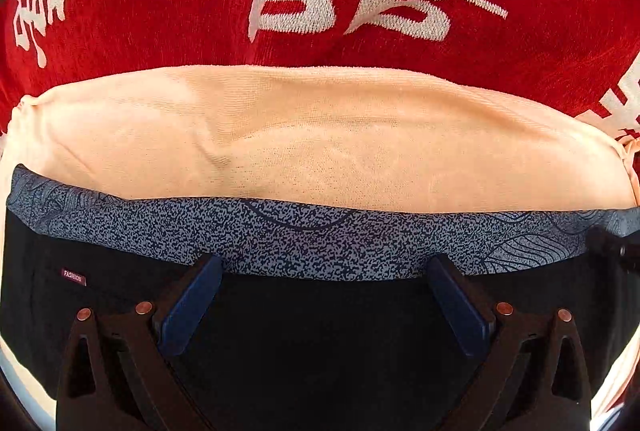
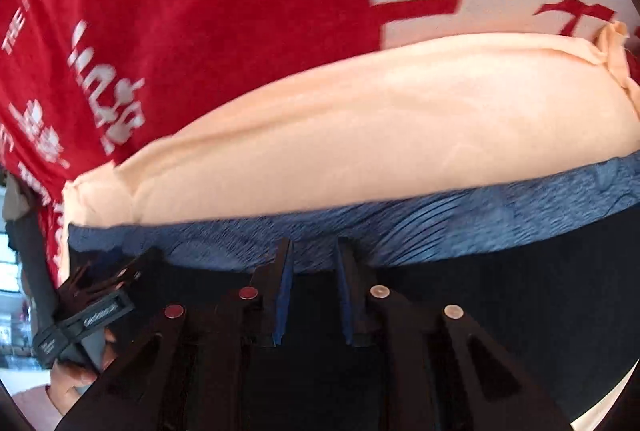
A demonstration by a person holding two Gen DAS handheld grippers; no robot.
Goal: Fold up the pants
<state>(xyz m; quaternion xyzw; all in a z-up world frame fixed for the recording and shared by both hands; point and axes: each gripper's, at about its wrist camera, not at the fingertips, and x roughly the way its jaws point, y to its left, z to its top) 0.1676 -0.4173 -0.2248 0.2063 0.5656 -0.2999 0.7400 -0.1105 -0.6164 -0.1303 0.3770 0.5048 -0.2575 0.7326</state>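
Black pants [image 1: 320, 331] with a speckled blue waistband [image 1: 304, 239] lie soft and limp under both grippers, left gripper [image 1: 324, 271] wide open, right gripper [image 2: 314, 251] narrowly parted and empty, so the thicker waistband looks the best hold.

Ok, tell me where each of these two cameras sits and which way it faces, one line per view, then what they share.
Left wrist: on the left gripper, looking steeply down past wide-open blue fingers at black pants with a speckled blue-grey waistband, a peach cloth and a red cloth beyond.
Right wrist: on the right gripper, also facing down, fingers narrowly apart at the waistband; the left gripper's body and the hand holding it show at lower left.
Shared: pants, waistband, peach cloth, red cloth.
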